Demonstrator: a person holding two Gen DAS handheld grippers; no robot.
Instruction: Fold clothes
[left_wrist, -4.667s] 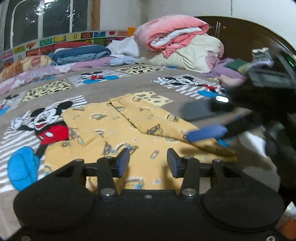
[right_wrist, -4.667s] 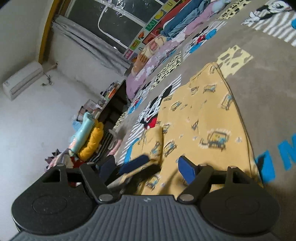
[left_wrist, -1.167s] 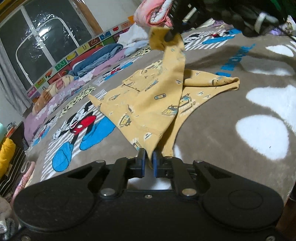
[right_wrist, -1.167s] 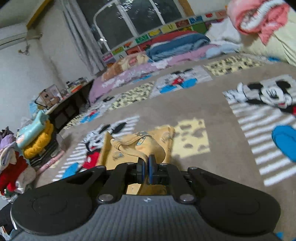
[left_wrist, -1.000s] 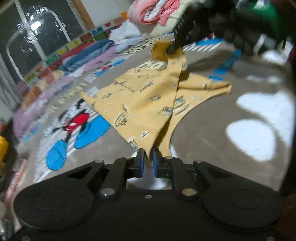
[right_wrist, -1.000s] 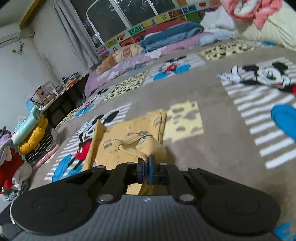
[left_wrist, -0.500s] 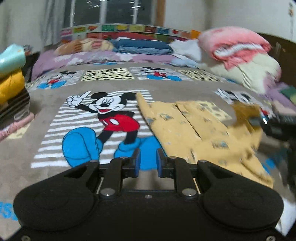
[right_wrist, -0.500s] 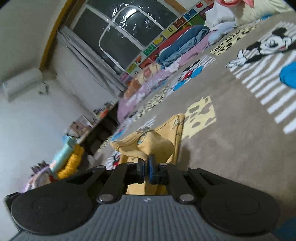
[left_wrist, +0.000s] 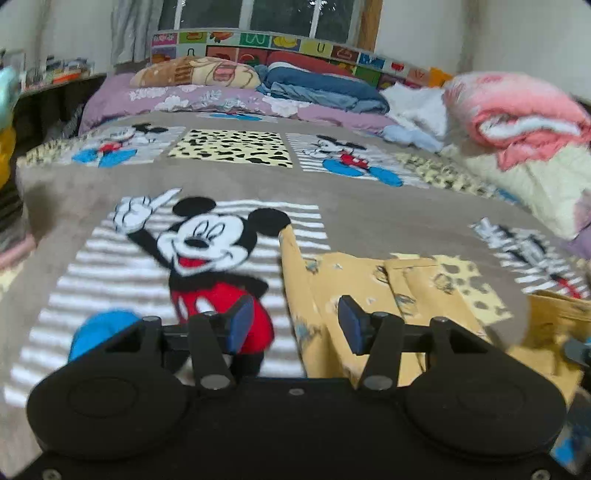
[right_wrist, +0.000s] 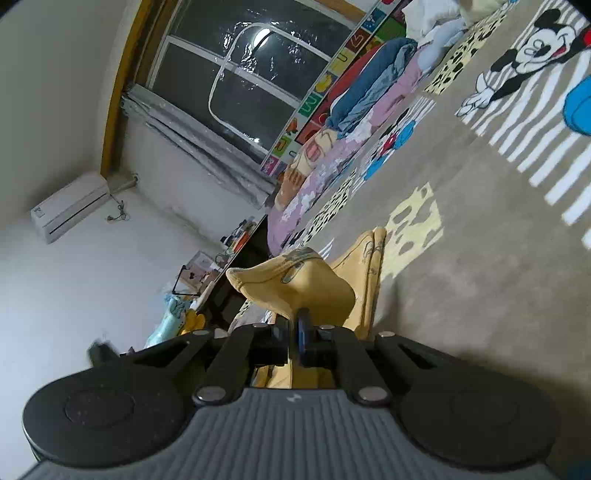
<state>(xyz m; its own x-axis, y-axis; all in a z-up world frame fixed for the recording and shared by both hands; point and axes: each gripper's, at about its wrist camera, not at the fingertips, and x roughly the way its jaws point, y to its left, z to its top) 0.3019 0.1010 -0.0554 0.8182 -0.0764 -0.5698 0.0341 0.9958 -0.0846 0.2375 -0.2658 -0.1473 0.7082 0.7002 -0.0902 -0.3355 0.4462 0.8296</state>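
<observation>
Now, by the mouse print (left_wrist: 207, 240) on the bed blanket (left_wrist: 229, 181):
Garment (left_wrist: 373, 288): yellow, printed, lying on the blanket just right of the mouse print, one corner lifted.
Left tool (left_wrist: 291, 325): jaws opening, nothing between them; it hangs over the garment's left edge, beside the mouse print's red shorts.
Right tool (right_wrist: 293, 336): clamped on the garment's (right_wrist: 306, 284) raised corner, holding that bunched fold up off the blanket.
Bedding (left_wrist: 517, 114): pink and cream rolls, far right of the mouse print.

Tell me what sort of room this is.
Most likely a bedroom in a home. A bed with a cartoon-mouse blanket fills the view, pillows and folded quilts are piled along a window, and a wall air conditioner hangs nearby.
</observation>
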